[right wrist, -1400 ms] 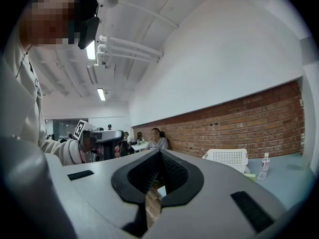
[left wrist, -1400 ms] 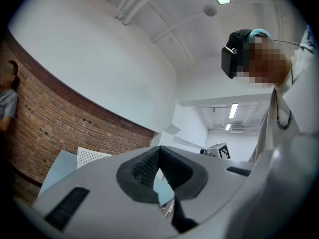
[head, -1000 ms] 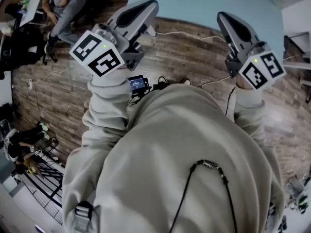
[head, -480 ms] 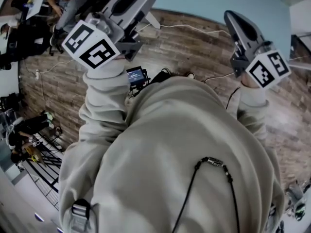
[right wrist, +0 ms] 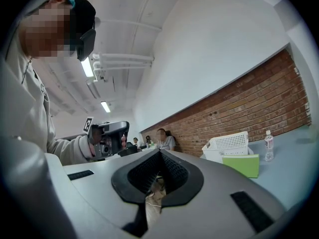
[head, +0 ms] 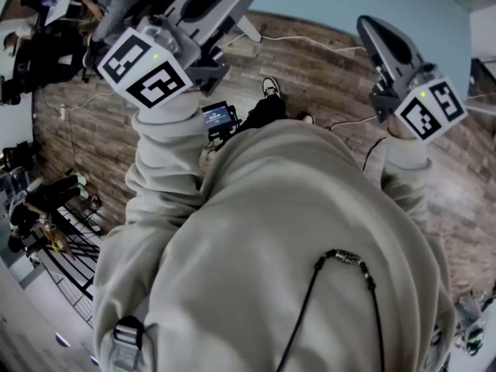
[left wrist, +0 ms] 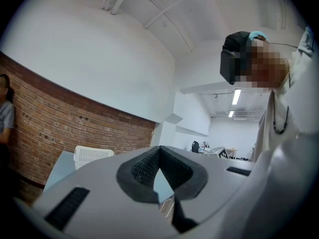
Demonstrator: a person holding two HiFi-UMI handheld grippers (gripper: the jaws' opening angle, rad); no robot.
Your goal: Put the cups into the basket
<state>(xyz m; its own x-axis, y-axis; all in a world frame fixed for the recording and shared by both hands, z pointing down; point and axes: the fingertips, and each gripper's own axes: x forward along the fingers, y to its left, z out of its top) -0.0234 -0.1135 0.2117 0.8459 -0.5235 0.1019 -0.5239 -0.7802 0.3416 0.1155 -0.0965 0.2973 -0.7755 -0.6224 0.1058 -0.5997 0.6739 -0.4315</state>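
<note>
Brick wall (right wrist: pixel 249 103) backs a pale blue table (head: pixel 325 2) that fills the top of the head view, above wood floor (head: pixel 310 76). Left gripper (left wrist: pixel 159 148) and right gripper (right wrist: pixel 159 152) each have their jaws pressed together with nothing between them, close to the table's edge. On the table, the white basket (right wrist: pixel 227 143) stands at the right of the right gripper view, touching a green box (right wrist: pixel 241 164) and near a bottle (right wrist: pixel 269 144).

Basket (right wrist: pixel 228 142) on table (right wrist: pixel 295 162), bottle (right wrist: pixel 269 146) right (box (right wrist: pixel 241 164) before it).
</note>
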